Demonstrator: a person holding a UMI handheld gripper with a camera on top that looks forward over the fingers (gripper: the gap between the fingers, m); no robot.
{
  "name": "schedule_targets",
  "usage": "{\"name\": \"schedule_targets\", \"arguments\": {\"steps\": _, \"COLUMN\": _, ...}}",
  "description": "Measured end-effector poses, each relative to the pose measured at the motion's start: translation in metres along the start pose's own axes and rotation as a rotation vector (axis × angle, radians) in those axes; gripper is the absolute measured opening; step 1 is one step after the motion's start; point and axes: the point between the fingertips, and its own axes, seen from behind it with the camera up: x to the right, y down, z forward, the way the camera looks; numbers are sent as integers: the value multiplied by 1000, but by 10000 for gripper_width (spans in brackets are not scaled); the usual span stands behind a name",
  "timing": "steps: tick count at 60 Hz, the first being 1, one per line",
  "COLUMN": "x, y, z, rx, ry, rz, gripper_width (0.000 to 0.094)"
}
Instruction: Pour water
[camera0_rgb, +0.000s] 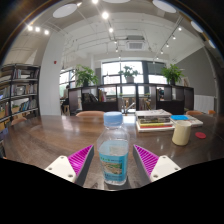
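Note:
A clear plastic water bottle (114, 152) with a blue label and a pale blue cap stands upright on the wooden table (60, 135). It is between the fingers of my gripper (113, 162), which is open. The magenta pads (80, 160) flank the bottle with a small gap on each side. A cream cup (181, 132) stands on the table beyond the right finger, to the right of the bottle. The bottle's base is hidden below the fingers.
A stack of books (155, 121) lies behind the bottle to the right, with a blue item (186, 118) beside it. Dark chairs (100, 101) line the table's far side. Bookshelves (18, 95) fill the left wall.

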Motion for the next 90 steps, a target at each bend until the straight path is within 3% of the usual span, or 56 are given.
{"name": "schedule_targets", "arguments": {"steps": 6, "x": 3, "y": -5, "z": 10, "rx": 22, "ry": 17, "rz": 1, "gripper_width": 683}}
{"name": "schedule_targets", "arguments": {"steps": 10, "x": 4, "y": -7, "z": 12, "rx": 32, "ry": 30, "rz": 10, "gripper_width": 499}}
{"name": "schedule_targets", "arguments": {"steps": 15, "x": 4, "y": -6, "z": 11, "rx": 35, "ry": 23, "rz": 6, "gripper_width": 454}}
{"name": "schedule_targets", "arguments": {"steps": 26, "x": 5, "y": -7, "z": 10, "rx": 40, "ry": 18, "rz": 7, "gripper_width": 263}}
{"name": "schedule_targets", "arguments": {"steps": 42, "x": 12, "y": -10, "z": 13, "rx": 27, "ry": 3, "rz": 28, "gripper_width": 265}}
{"name": "schedule_targets", "arguments": {"steps": 50, "x": 52, "y": -41, "z": 23, "rx": 34, "ry": 22, "rz": 192, "gripper_width": 264}}
{"name": "schedule_targets", "arguments": {"steps": 74, "x": 175, "y": -149, "z": 55, "rx": 239, "ry": -126, "rz": 1186, "gripper_width": 264}}
{"name": "schedule_targets", "arguments": {"steps": 90, "x": 237, "y": -145, "z": 92, "rx": 380, "ry": -211, "rz": 1798, "gripper_width": 279}}
